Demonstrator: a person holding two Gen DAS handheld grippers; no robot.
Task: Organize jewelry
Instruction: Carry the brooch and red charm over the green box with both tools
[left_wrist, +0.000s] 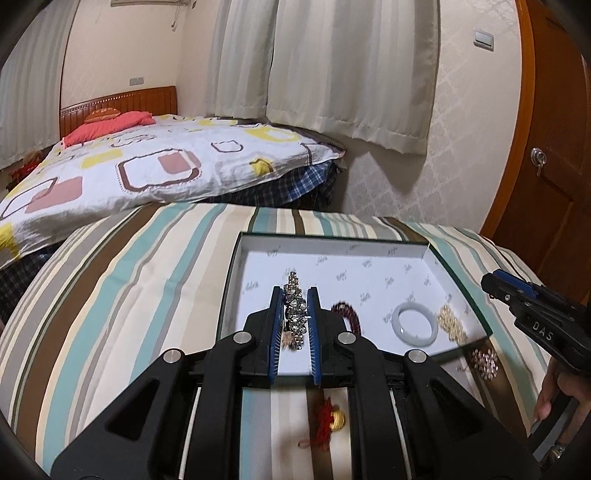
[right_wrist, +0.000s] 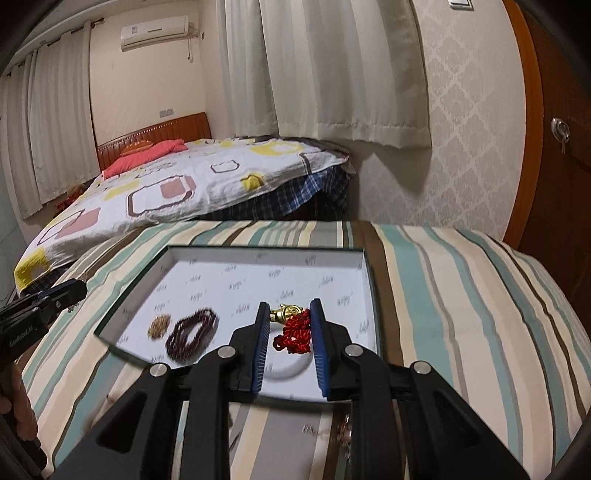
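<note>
Landmark = white-lined box (left_wrist: 332, 240) sitting on the striped cover (left_wrist: 129, 295). Left wrist view: left tongs (left_wrist: 295, 291) are hovering over the box's left part, clamping a rhinestone strand (left_wrist: 295, 310) between the blue pads, with the strand's tip sticking out past the fingertips. Just right of that, inside the box, a dark red bead bracelet (left_wrist: 345, 312) is lying flat. Next to the right, a white bangle (left_wrist: 415, 325) is lying with a gold chain heap (left_wrist: 450, 323) touching its right edge. Outside the box, just off its near right corner, a sparkly brooch (left_wrist: 485, 362) is sitting on the cover. A red tassel piece (left_wrist: 328, 417) with a gold bead is lying on the cover on the near side of the box, under the left tongs' body. Right tongs (left_wrist: 495, 286) are showing off the box's right edge; can't tell their state from this view. Right wrist view: the gold heap and bead bracelet are lying in the box's near left part. Right tongs are hanging over the box's near right part, gripping a red knotted cord (right_wrist: 295, 328) with a gold charm.
</note>
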